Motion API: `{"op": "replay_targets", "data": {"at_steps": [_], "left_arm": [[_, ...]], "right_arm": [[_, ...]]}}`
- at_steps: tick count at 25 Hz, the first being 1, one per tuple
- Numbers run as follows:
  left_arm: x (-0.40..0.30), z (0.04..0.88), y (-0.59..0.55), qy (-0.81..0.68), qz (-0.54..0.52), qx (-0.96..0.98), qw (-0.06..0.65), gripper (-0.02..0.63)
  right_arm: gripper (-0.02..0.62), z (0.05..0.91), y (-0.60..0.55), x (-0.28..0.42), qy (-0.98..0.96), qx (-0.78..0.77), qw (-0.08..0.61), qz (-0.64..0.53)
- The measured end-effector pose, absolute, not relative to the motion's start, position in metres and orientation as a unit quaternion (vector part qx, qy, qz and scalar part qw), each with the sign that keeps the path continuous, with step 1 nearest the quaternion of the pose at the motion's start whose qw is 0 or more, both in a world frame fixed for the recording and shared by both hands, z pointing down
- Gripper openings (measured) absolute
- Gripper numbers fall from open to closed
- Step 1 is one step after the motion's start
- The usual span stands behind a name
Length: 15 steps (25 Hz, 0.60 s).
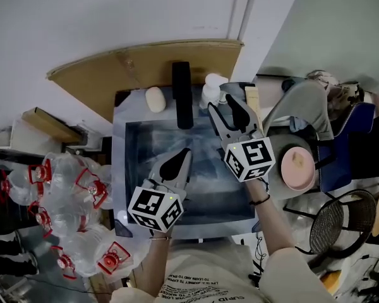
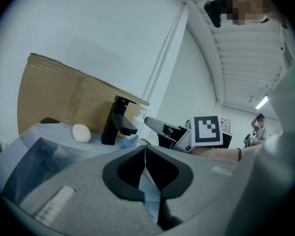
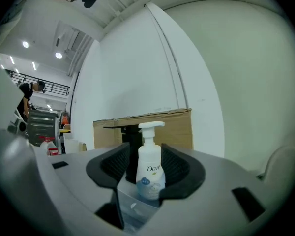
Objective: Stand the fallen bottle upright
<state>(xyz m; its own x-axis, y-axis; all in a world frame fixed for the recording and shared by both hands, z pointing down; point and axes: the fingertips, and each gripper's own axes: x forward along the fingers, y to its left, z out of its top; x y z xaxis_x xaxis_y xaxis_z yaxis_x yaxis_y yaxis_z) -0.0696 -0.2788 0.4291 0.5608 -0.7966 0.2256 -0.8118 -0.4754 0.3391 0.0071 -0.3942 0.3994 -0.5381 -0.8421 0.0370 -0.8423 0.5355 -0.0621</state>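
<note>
Bottle: a white pump bottle [image 1: 210,91] stands upright on the back rim of the sink [image 1: 119,169], just right of the faucet [image 1: 182,93].
Bottle, right gripper view: the bottle [image 3: 149,173] is upright with its pump head on top. It shows in the gap between the two jaws, and blue print is visible on its front.
Right hand-held gripper: it [image 1: 223,106] reaches over the sink toward the bottle with its jaws spread apart. In its own view a thin gap shows on each side of the bottle, so no clamping grip is visible [image 3: 145,167].
Left hand-held gripper: it [image 1: 182,158] is held over the sink basin, well short of the bottle. Its own view shows the jaws pressed together with nothing between them [image 2: 145,154].
Faucet: it is black and sits at the middle of the back rim, showing as a dark shape right behind the bottle in the right gripper view [image 3: 128,149].
Soap: a pale oval bar [image 1: 155,98] lies on the rim left of the faucet, apart from it.
Cardboard: a brown sheet [image 1: 114,68] leans on the wall behind the sink.
Jugs: clear water jugs with red handles [image 1: 69,201] are heaped on the floor left of the sink.
</note>
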Motion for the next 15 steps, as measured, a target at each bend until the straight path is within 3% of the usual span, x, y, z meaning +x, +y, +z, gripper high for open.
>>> {"op": "replay_targets", "data": {"at_steps": [8, 15], "left_arm": [[-0.078, 0.409, -0.261, -0.473, 0.017, 0.863, 0.178, 0.025], [-0.087, 0.384, -0.251, -0.476, 0.012, 0.867, 0.144, 0.025]], "right_arm": [[0.070, 0.396, -0.359, 0.013, -0.879, 0.474, 0.027, 0.046], [0.017, 0.388, -0.326, 0.014, -0.888, 0.456, 0.039, 0.047]]}}
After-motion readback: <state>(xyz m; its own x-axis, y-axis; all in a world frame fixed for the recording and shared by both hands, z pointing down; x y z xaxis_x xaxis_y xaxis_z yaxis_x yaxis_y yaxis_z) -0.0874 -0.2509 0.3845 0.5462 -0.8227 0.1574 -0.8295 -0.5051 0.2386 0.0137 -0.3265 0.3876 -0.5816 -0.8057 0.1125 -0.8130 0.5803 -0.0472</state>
